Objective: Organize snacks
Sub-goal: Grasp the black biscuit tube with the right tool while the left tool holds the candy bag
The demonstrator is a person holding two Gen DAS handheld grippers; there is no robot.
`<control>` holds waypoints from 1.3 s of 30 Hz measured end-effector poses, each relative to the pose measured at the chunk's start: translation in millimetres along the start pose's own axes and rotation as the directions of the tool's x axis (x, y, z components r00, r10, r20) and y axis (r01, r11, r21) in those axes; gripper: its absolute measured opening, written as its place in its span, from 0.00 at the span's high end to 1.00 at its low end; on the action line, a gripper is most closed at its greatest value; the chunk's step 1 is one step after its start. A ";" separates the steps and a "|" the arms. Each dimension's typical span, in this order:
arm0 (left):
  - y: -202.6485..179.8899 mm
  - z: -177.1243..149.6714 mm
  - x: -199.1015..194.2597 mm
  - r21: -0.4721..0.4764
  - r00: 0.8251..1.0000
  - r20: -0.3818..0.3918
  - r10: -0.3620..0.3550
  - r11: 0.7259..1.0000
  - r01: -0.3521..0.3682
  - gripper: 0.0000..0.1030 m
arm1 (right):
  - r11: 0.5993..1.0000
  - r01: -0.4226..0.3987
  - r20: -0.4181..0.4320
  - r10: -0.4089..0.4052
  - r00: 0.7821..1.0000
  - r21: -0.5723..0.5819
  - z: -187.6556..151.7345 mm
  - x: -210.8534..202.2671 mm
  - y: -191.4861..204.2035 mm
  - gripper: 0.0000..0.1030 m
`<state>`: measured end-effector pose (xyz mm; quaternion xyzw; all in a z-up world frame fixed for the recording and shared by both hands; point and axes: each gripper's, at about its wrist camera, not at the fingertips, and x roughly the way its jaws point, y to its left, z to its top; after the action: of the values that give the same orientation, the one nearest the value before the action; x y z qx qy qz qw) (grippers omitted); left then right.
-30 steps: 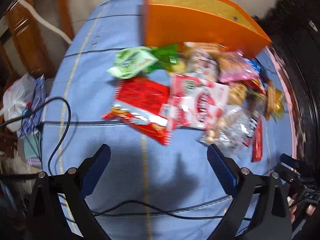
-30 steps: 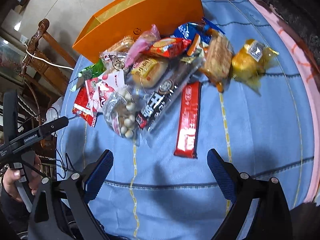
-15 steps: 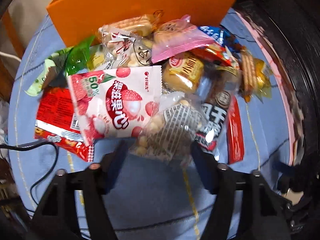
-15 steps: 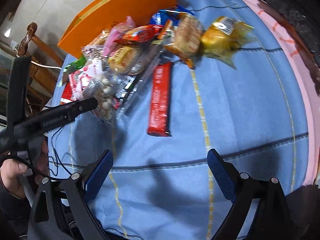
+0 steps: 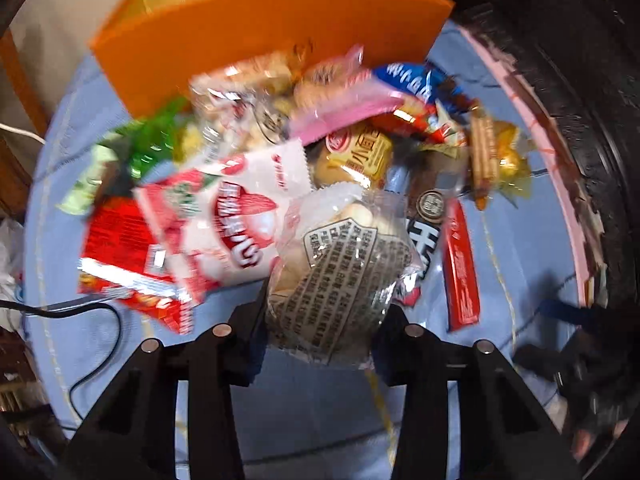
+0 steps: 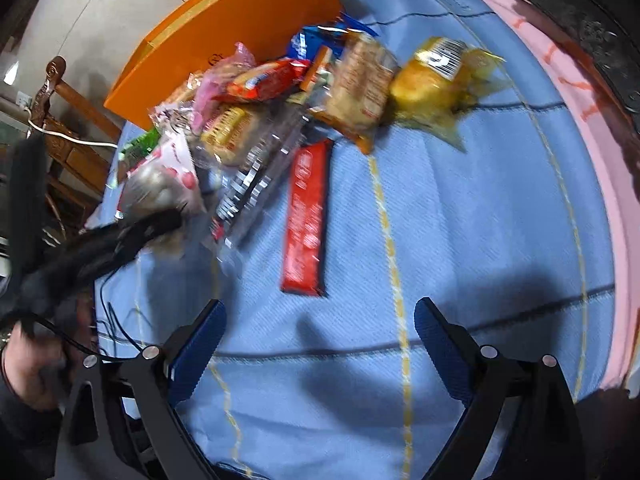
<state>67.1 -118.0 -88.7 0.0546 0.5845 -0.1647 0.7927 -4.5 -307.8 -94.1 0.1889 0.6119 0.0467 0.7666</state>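
Since a second ago, left gripper (image 5: 322, 312) brought in over the snack heap, its jaws just closing from wide to narrow around the clear crinkly plastic bag of pale round sweets (image 5: 340, 272) now lying between them. Dark fingers (image 5: 250, 320) tucked against both flanks of the bag; appears clamped, though blur leaves firm pressure uncertain. Bag at the near edge of the heap on the blue cloth-covered table (image 5: 312, 408), long axis running away from the fingers toward the tall orange cardboard box (image 5: 260, 40) standing beyond the pile. Next move probably a lift and carry forward over the heap to that box.

Right gripper (image 6: 320, 344) spread wide and empty over bare cloth, the long red wrapped bar (image 6: 306, 216) just ahead of it, lengthwise along its pointing line. Left clearly nearer the bag.

Right view alone gives the left gripper side-on at the heap's left edge, plus the yellow-wrapped bun (image 6: 436, 76) lying apart; left view alone gives the printed back of the bag.
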 end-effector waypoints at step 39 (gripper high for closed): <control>113.4 -43.6 -24.9 -0.232 1.000 -0.016 -0.008 0.973 0.004 0.58 | 0.994 0.015 0.039 -0.011 0.999 -0.105 50.5 11.1 57.4 0.72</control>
<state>57.8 5.7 -90.7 -0.0387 0.6065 -0.0970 0.7882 55.7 -263.1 -75.3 0.1453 0.5951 0.0702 0.7873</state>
